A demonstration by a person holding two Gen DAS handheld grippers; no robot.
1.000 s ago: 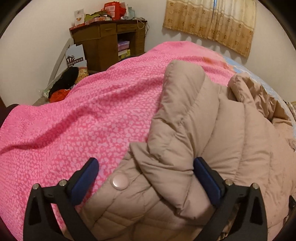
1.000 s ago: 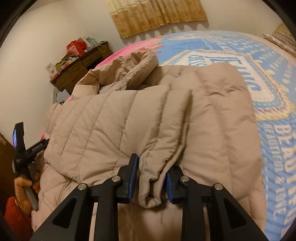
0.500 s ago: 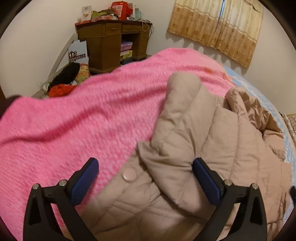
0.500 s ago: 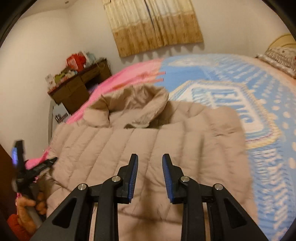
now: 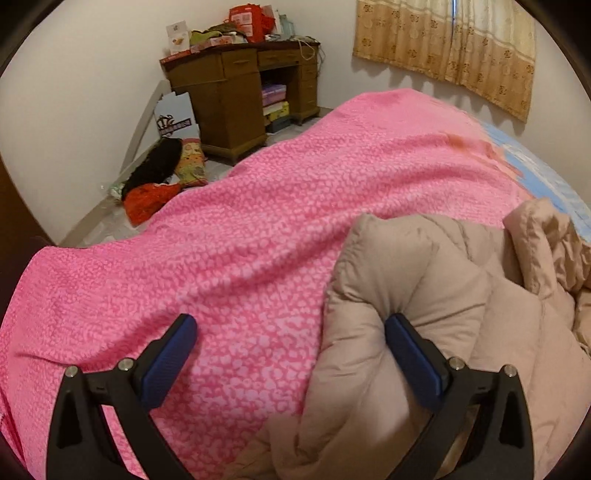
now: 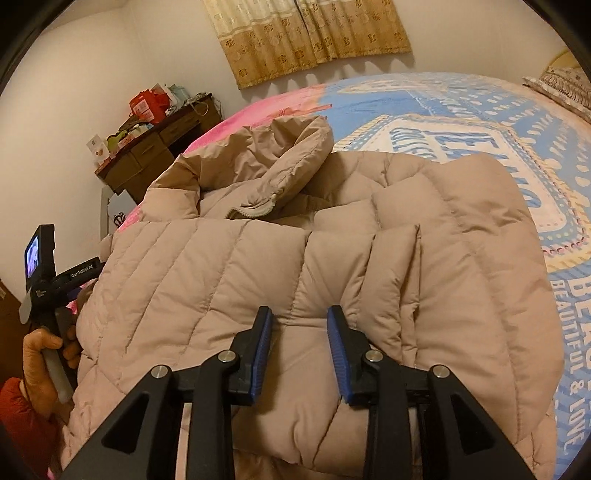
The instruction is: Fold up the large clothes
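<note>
my left wrist camera sits close behind my left gripper (image 5: 286, 345), angled down over the pink blanket (image 5: 240, 258) toward the wooden desk (image 5: 240, 88) in the corner. my right wrist camera looks down past my right gripper (image 6: 300, 314), near the beige puffer jacket (image 6: 295, 266), facing the curtain (image 6: 310, 33). both views share jacket, blanket, desk and curtain; the right one also catches my left hand (image 6: 40, 354).

Puffer jacket (image 6: 295, 258): matt beige quilted cloth, soft, stitched in channels. Pink blanket (image 5: 240, 251): nubbly, rough-textured cloth. Blue bedspread (image 6: 480, 122): smooth printed cloth. Left gripper (image 5: 291, 350) and right gripper (image 6: 300, 347): matt black plastic, blue ribbed pads, shiny metal screws. Desk (image 5: 240, 88): brown wood, dull sheen. Curtain (image 5: 443, 48): patterned tan cloth.
</note>
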